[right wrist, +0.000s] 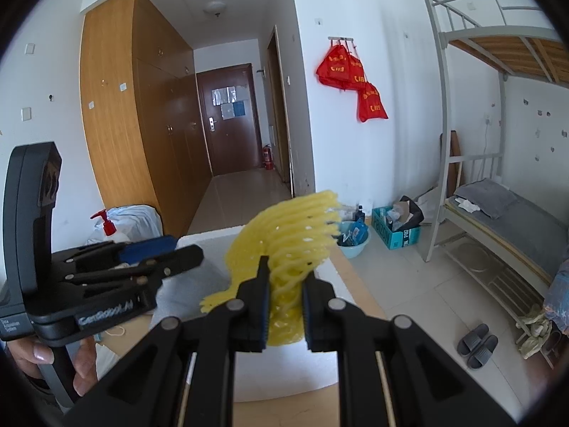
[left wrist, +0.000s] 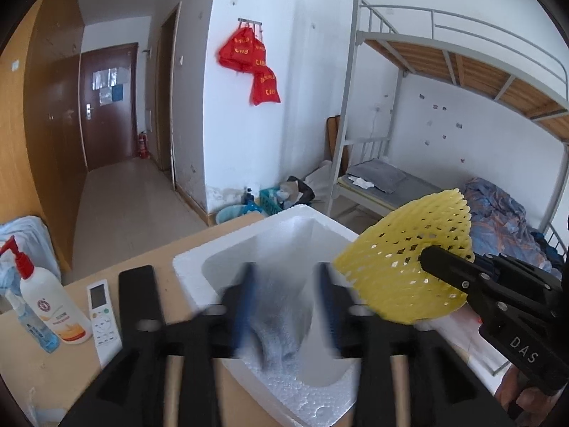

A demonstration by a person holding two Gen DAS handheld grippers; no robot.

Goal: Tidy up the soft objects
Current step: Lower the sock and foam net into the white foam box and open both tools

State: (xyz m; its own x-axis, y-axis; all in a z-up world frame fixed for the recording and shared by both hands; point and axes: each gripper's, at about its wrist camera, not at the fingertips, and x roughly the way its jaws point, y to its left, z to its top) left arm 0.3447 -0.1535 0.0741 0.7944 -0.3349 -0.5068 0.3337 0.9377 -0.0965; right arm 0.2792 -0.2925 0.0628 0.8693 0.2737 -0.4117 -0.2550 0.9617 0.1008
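Right tongs (right wrist: 284, 306): clamped on yellow foam net (right wrist: 291, 245). Left tongs (left wrist: 286, 306): parted, empty, over white foam box (left wrist: 199, 259) containing grey cloth (left wrist: 281, 338).

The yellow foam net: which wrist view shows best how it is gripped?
The right wrist view: the yellow foam net sits centred, pinched between the right gripper fingers. The left wrist view shows the net's broad meshed face beside the white foam box, but the contact itself is hidden there.
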